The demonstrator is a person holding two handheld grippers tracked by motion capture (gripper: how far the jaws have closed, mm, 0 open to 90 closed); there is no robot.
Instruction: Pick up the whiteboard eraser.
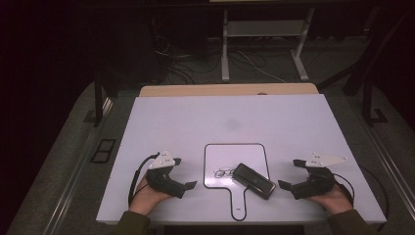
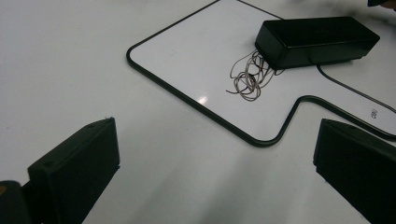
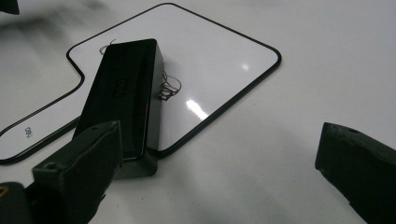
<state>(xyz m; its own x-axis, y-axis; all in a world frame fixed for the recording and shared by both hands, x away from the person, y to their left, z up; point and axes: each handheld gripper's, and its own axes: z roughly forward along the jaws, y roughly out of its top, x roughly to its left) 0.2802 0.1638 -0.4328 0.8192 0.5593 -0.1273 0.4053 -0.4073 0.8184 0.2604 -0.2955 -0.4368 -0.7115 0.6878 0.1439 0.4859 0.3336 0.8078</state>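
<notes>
Eraser (image 1: 253, 180), a glossy black rectangular block, lies on a smooth white paddle-shaped board (image 1: 220, 156) with black rim, over thin scribbles (image 2: 248, 77). Both tools, left (image 1: 182, 172) and right (image 1: 290, 174), rest apart-jawed on the white worktop (image 1: 220, 117).

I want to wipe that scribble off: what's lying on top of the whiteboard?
A black eraser lies on the whiteboard, beside the scribble. Any marks beneath the eraser are hidden.
</notes>
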